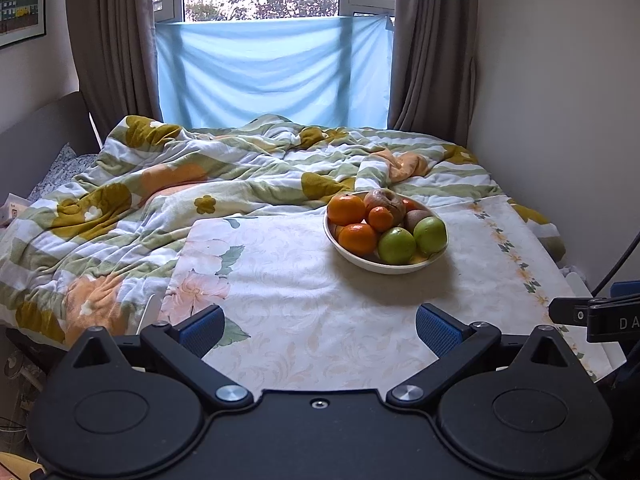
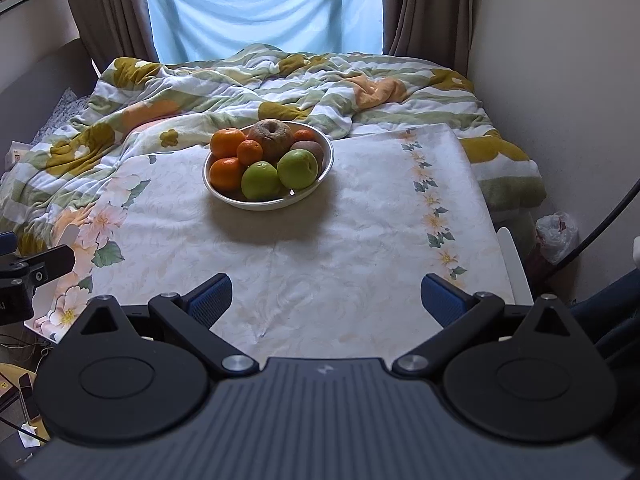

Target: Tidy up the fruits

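Both my grippers, the left gripper [image 1: 319, 330] and the right gripper [image 2: 326, 300], hang with their blue fingers [image 1: 203, 328] spread wide and nothing between them, low over the near edge of the flowered cloth [image 2: 280, 264]. I hold them back from the fruit so that each camera takes in the whole bowl [image 2: 224, 196].

Ahead of my right fingers and a little to their left sits that white bowl; from my left fingers it lies ahead and to the right. All the fruit I can see is gathered in it: oranges [image 2: 227, 142] on the left side, two green apples [image 2: 260, 180] nearest me, a wrinkled brown fruit [image 2: 272, 136] behind, a kiwi [image 2: 310, 149] at the far right. None lies loose on the cloth or the rumpled quilt [image 1: 160, 184] beyond.

That fits fruit already gathered, or a mixed heap waiting to be sorted; I cannot tell which.
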The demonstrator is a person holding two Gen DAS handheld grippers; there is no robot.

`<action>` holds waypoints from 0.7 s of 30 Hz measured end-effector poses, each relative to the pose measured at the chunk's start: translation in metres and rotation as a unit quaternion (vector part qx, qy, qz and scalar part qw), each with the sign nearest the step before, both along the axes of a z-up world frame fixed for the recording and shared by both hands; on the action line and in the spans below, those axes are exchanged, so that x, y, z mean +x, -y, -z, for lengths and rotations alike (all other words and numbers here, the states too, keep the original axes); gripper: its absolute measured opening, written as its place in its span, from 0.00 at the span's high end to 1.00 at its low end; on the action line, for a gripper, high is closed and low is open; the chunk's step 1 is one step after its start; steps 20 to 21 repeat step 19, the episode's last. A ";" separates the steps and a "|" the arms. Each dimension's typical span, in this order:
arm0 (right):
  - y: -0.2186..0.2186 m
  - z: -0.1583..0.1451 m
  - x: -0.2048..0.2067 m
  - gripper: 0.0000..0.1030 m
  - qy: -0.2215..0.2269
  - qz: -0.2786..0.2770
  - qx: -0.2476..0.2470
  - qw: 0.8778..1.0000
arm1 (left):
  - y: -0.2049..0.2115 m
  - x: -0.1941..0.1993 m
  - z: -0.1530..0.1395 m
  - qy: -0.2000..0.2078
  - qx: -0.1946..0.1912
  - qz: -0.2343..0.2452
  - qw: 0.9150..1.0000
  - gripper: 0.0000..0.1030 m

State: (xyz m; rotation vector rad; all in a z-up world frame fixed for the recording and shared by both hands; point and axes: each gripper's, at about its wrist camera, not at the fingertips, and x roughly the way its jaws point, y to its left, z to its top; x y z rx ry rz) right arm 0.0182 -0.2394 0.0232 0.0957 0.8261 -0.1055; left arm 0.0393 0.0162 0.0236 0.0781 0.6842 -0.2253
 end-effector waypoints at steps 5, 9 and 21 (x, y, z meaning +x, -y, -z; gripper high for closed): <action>-0.001 0.000 0.001 0.00 0.000 0.000 0.000 1.000 | -0.002 -0.001 0.000 0.003 -0.002 0.000 1.000 0.00; 0.000 0.000 0.000 0.00 -0.001 0.001 -0.001 1.000 | 0.000 -0.004 -0.003 0.020 -0.003 -0.002 1.000 0.00; 0.002 0.000 0.004 0.00 0.001 0.005 -0.001 1.000 | -0.003 0.004 0.003 0.019 -0.001 -0.022 1.000 0.00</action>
